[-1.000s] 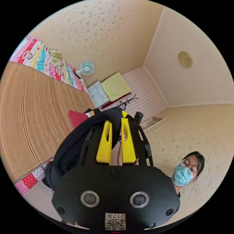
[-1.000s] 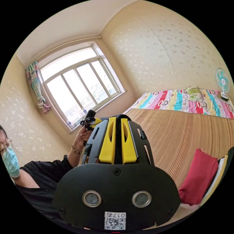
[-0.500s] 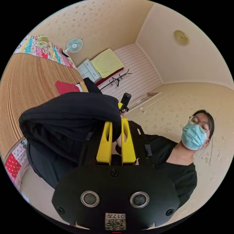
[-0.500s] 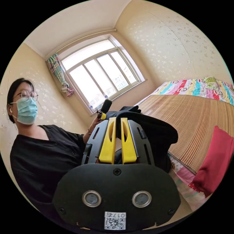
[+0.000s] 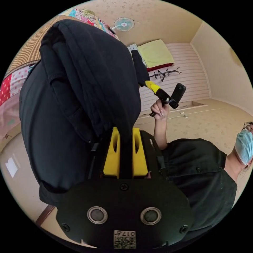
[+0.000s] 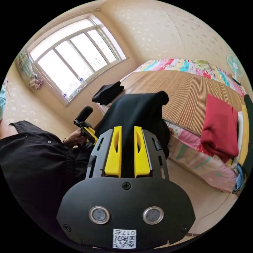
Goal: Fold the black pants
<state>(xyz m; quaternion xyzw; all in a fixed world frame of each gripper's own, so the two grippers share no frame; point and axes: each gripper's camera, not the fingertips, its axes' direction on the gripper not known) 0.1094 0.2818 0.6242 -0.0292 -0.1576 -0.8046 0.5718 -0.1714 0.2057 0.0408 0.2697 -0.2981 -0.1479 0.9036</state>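
**Black pants lifted clear of the bed, both claws gripping**

A person held the black pants (image 5: 79,87) up in the air beside the bed (image 6: 184,87), with a claw clamped on the cloth at each end. The left claw (image 5: 125,131) had its yellow jaws nearly closed, dark fabric pinched between them and a heavy bundle of cloth draped to its left. The right claw (image 6: 127,130) was closed to the same degree on another edge of the garment, which rose from its jaws in a flat panel. In the left gripper view the person's hand (image 5: 158,109) could be seen raising the other tool at the far end of the cloth. Near the right claw, a red folded garment (image 6: 220,126) lay on the bed's striped mat, and a small dark bundle (image 6: 108,92) sat at the far corner by the window (image 6: 73,52).

The step appeared to be the opening lift, with no fold yet laid. The next move likely called for spreading the claws apart to pull the cloth taut, then lowering it flat onto the mat.
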